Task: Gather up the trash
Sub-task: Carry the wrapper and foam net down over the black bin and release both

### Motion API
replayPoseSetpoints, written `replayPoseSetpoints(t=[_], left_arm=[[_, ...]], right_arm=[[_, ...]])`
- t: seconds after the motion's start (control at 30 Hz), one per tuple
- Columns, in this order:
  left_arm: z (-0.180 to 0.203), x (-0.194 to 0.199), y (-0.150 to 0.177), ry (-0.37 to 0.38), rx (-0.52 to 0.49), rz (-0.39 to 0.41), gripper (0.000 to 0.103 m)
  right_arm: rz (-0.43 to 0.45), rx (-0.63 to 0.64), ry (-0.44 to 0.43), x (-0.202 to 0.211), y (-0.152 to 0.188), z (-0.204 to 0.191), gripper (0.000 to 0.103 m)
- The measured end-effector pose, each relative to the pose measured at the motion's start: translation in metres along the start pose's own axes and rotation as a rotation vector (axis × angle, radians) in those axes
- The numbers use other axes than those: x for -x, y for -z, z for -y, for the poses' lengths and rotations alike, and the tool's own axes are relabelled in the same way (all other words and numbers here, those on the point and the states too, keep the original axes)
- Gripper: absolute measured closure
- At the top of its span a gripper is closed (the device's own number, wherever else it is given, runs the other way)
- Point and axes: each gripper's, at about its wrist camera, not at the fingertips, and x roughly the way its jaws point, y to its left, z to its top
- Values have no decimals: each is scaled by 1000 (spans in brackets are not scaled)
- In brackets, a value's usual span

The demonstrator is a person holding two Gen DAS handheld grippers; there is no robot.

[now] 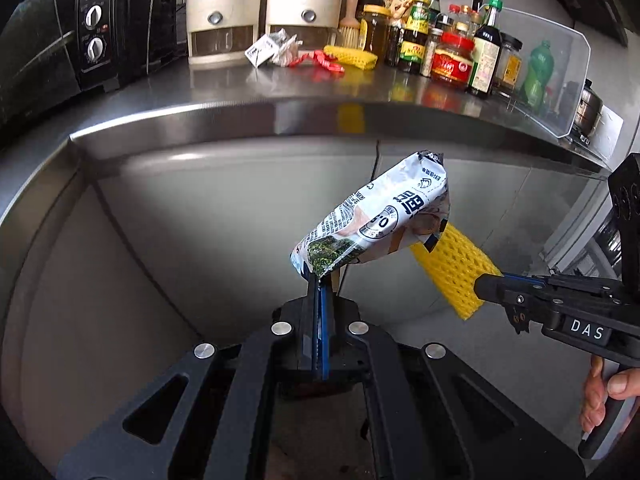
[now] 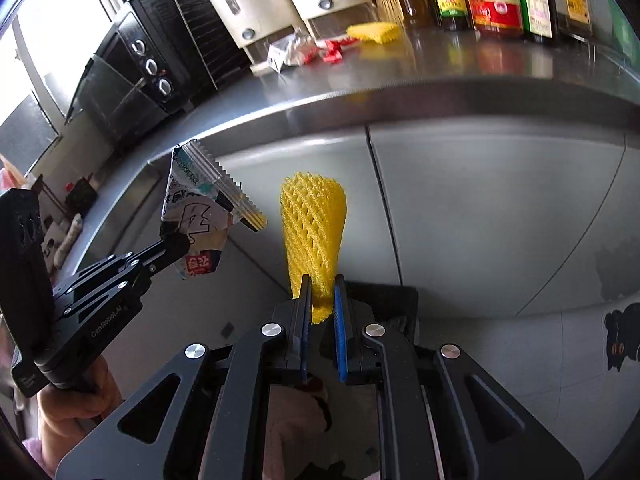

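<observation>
Landmark: steel counter [image 1: 240, 92].

Left gripper [image 1: 318, 280]: jaws clamped tight on the corner of a printed snack wrapper [image 1: 380, 216], held below the counter's front edge, before the grey cabinet doors [image 1: 224, 208].

Right gripper [image 2: 323, 292]: jaws pinched on the lower end of a yellow foam net sleeve [image 2: 314, 232], upright, also below the counter's edge, just beside the wrapper.

On the counter, toward its back: crumpled white packet [image 1: 272, 50], red wrapper scraps [image 1: 320, 62], second yellow foam net [image 1: 352, 57], sauce bottles [image 1: 452, 56], black toaster oven [image 1: 96, 24].
</observation>
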Motion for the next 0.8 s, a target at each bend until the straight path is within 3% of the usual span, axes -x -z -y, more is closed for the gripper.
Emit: replayPoseSetpoints(t=[0.53,0.8], left_arm=[[-31,-171,86,-24,95,-363,103],[-34,-230,106,-29,108,-478,103]], right_arm=[[-345,-166,91,-169,63,70,91],[-438,-224,105,-232,67,89,91]])
